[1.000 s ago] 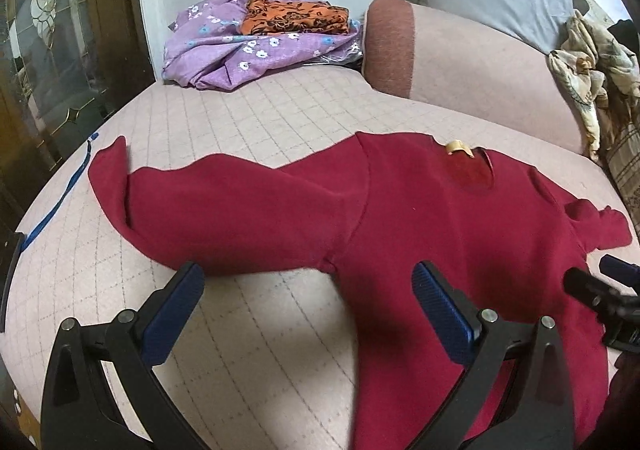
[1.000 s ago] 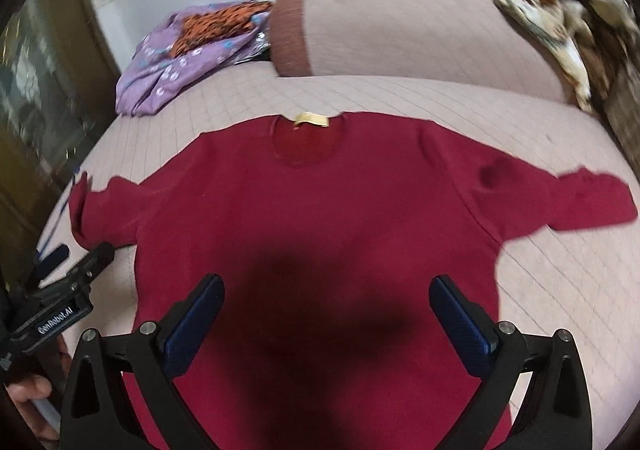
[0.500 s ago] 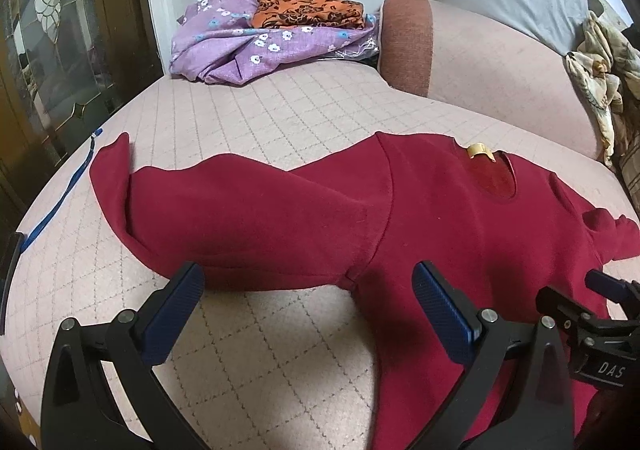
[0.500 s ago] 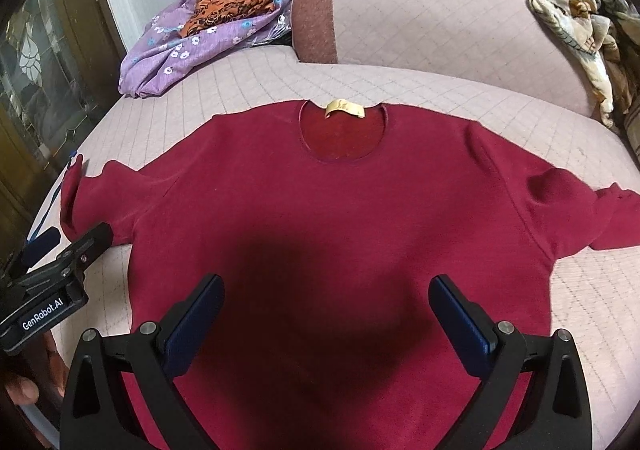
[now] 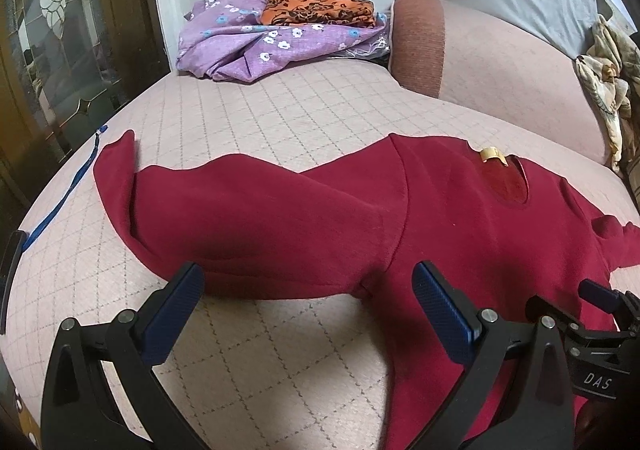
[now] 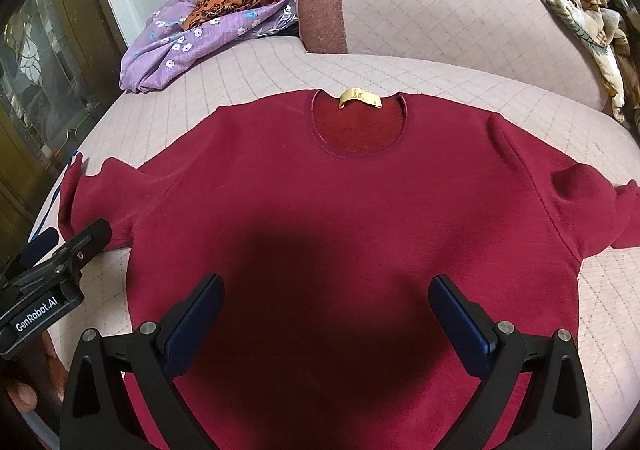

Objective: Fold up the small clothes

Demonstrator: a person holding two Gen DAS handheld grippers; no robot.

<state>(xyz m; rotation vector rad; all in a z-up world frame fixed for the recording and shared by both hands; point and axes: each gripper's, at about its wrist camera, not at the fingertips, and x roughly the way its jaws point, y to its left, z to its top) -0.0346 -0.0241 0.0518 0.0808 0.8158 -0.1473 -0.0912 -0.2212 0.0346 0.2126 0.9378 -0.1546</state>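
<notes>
A dark red long-sleeved sweater (image 6: pixel 340 201) lies flat, front up, on a pink quilted bed, with a yellow neck label (image 6: pixel 359 97) at the far side. In the left wrist view the sweater (image 5: pixel 460 217) stretches its left sleeve (image 5: pixel 224 217) toward the bed's left edge. My left gripper (image 5: pixel 308 298) is open and empty, close above the sleeve's underarm. My right gripper (image 6: pixel 326 306) is open and empty above the sweater's lower middle. Each gripper shows in the other's view: the right one (image 5: pixel 600 298) and the left one (image 6: pixel 52 246).
A purple floral cloth (image 5: pixel 276 41) with an orange patterned cloth (image 5: pixel 320 7) on it lies at the bed's far left corner. A pink bolster (image 6: pixel 460 9) runs along the back. A beige patterned cloth (image 6: pixel 592 25) hangs at the right. A glass cabinet door (image 5: pixel 48 49) stands left.
Both grippers have moved forward and closer to the sweater, which now fills more of each view. Both stay open. The sweater has not moved.
</notes>
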